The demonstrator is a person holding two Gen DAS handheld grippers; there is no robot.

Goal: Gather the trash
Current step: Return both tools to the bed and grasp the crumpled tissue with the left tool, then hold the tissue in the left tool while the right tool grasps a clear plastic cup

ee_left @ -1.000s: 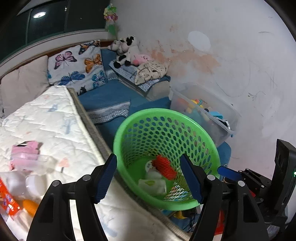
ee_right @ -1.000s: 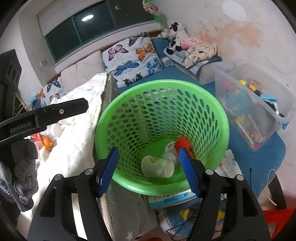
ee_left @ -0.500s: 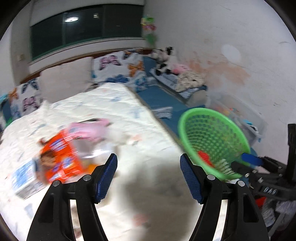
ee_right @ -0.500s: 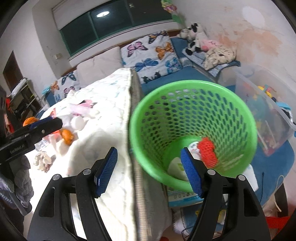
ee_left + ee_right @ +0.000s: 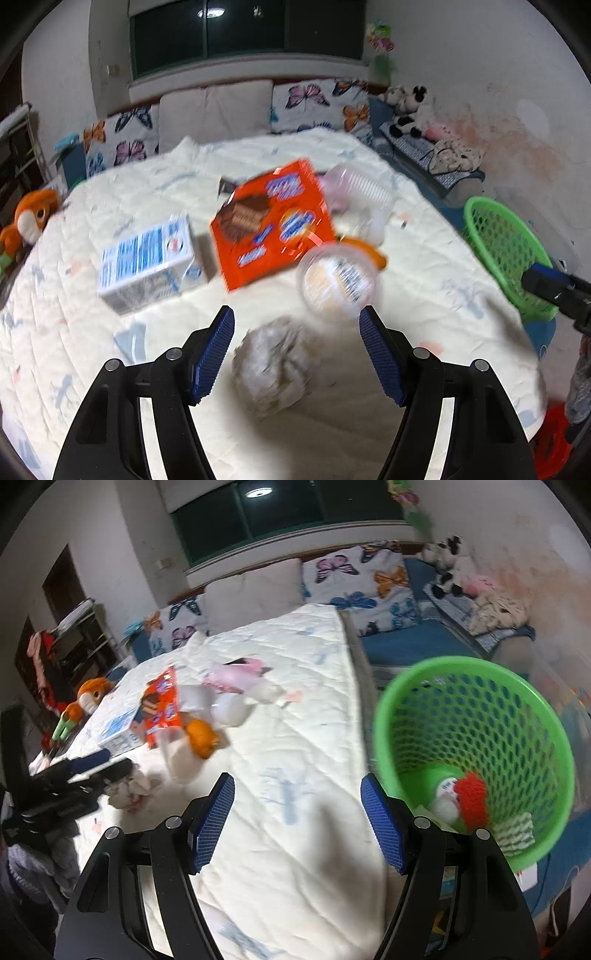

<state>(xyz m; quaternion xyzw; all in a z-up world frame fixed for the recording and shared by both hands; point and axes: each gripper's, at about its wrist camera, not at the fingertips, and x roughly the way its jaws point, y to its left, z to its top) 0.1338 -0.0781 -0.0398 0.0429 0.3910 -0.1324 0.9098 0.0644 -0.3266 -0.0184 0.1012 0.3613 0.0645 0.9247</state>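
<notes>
A white quilted mattress fills the middle of both views, with butterfly-print pillows along its far edge at the top of the frame. At the right of the right wrist view a green perforated basket stands just beside the mattress edge; inside it, low down, lie a red mesh piece and a white container. In the left wrist view the same basket shows at the right edge of the frame.

The trash lies scattered on the mattress. In the centre of the left wrist view an orange biscuit box rests flat, with a blue-and-white carton just to its left. A clear round tub sits at the box's lower right corner, an orange object close behind it. A crumpled wad of paper lies in the lower centre, blurred. A pink item and pale plastic containers lie past the box toward the upper right.

The left gripper hangs over the mattress with its blue pads spread wide and released; the paper wad appears between them, though contact is not visible. The right gripper is likewise spread and holds nothing, bare mattress between its pads and the basket just right of its right finger. An orange plush toy sits at the left edge.
</notes>
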